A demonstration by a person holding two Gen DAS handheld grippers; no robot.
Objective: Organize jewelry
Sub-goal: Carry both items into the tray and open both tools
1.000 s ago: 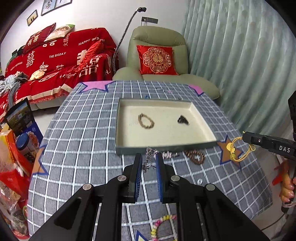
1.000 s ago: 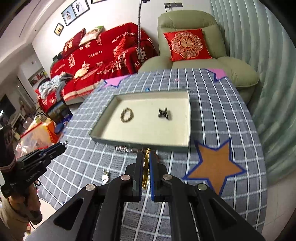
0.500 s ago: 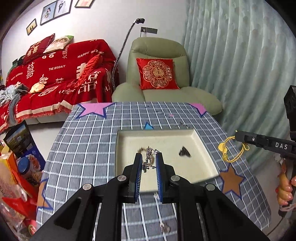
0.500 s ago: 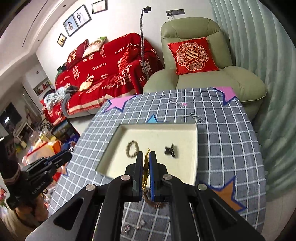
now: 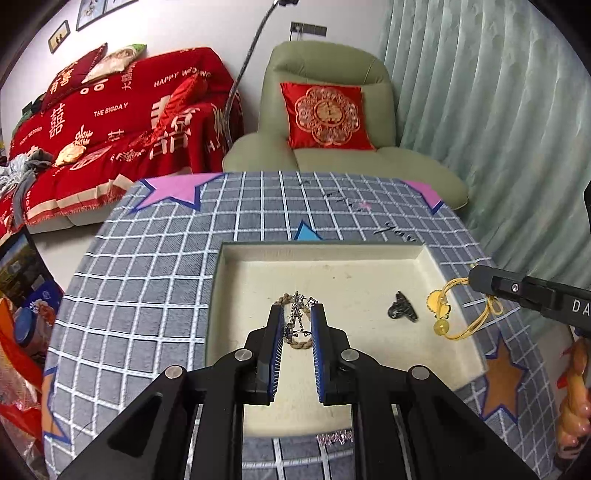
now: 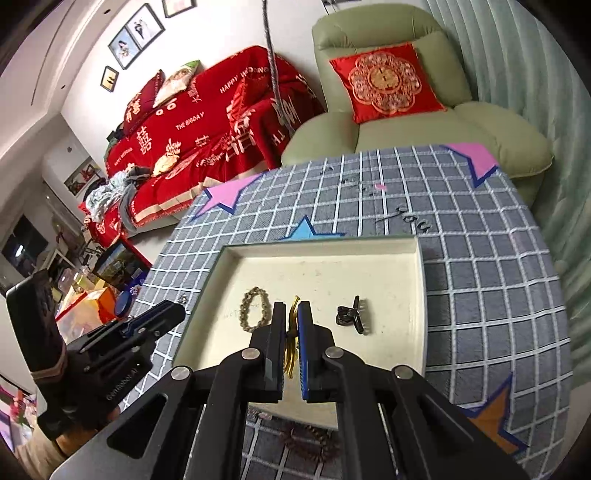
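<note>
Within the last second we had carried both pieces from the table edge to over the tray [image 5: 458, 306], so drop-off looked near. Our left gripper [image 5: 297, 328] pinched the silver chain [image 5: 296, 314]; our right gripper [image 6: 291, 328] was clamped on the gold cord bracelet [image 5: 448, 314].

Home living room: red-draped sofa [image 5: 122, 122], green armchair [image 5: 332, 110] with red cushion [image 5: 325, 116], framed wall photos [image 6: 136, 31], pale curtains [image 5: 480, 110].

Left gripper [image 5: 297, 314] at lower centre of its frame, jaws nearly closed, pinching; right gripper [image 6: 291, 314] likewise, jaws clamped tight.
</note>
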